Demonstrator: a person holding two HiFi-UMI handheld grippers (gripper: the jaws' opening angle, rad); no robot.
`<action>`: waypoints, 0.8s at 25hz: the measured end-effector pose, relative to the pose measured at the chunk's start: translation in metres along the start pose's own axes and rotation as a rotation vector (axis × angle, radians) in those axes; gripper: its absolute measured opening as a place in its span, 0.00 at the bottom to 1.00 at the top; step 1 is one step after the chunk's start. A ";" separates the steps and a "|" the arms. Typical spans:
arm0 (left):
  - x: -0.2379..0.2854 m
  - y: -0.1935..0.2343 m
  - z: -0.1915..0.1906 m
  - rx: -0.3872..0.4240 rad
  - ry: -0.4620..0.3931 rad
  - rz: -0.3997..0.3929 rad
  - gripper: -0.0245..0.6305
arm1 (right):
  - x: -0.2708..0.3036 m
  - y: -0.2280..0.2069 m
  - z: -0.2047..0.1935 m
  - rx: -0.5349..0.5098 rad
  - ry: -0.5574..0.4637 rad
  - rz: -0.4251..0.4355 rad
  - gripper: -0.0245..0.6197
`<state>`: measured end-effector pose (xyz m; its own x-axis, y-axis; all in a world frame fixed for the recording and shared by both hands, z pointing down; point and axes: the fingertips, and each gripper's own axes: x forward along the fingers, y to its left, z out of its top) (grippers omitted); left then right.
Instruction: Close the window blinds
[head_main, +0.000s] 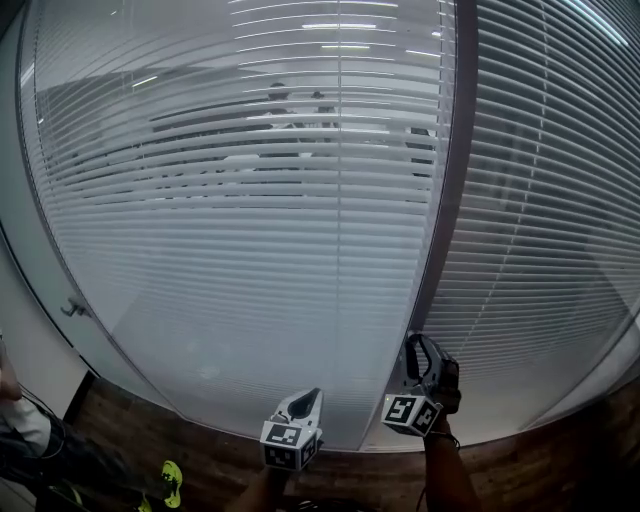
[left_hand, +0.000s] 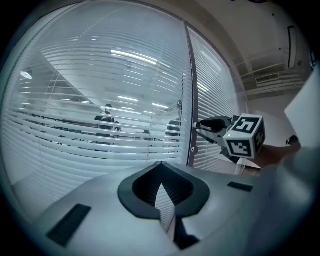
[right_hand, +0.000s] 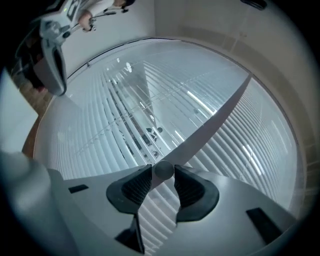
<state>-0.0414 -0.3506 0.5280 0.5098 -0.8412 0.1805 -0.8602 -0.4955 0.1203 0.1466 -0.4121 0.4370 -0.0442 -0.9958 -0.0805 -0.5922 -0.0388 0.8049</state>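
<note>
At ten to twelve o'clock of the head view hangs the left white horizontal-slat window blind (head_main: 230, 200). Its upper slats are tilted enough that I see a lit room through them, while the lower ones look flat. So I judge the closing is not yet done.

At six o'clock my left gripper (head_main: 303, 402) points at that blind with its jaw tips together and nothing between them. It has no job here, and I would keep it clear of the slats.

The dark grey vertical frame post (head_main: 450, 200) runs from one o'clock down to five. On it sits the small round grey knob (right_hand: 163, 170). My right gripper (head_main: 418, 348) is clamped on this knob, one pad on each side.

To do this well, I should keep the grip square and roll my wrist steadily, watching the see-through band until it goes blank.

The right white slatted blind (head_main: 540, 220), at two to four o'clock, looks closed.

I see no containers in any view.
</note>
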 end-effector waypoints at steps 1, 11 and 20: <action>-0.001 0.000 0.000 -0.004 0.001 0.004 0.04 | -0.002 0.000 0.001 0.076 -0.001 0.009 0.24; 0.005 -0.016 -0.004 0.009 0.014 -0.038 0.04 | 0.008 0.000 -0.017 1.025 0.040 0.065 0.24; 0.003 -0.008 -0.006 0.012 0.018 -0.023 0.04 | 0.011 -0.011 -0.015 0.984 0.054 -0.018 0.24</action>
<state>-0.0327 -0.3477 0.5332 0.5295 -0.8256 0.1951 -0.8483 -0.5173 0.1133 0.1643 -0.4241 0.4363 -0.0061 -0.9991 -0.0417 -0.9989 0.0081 -0.0465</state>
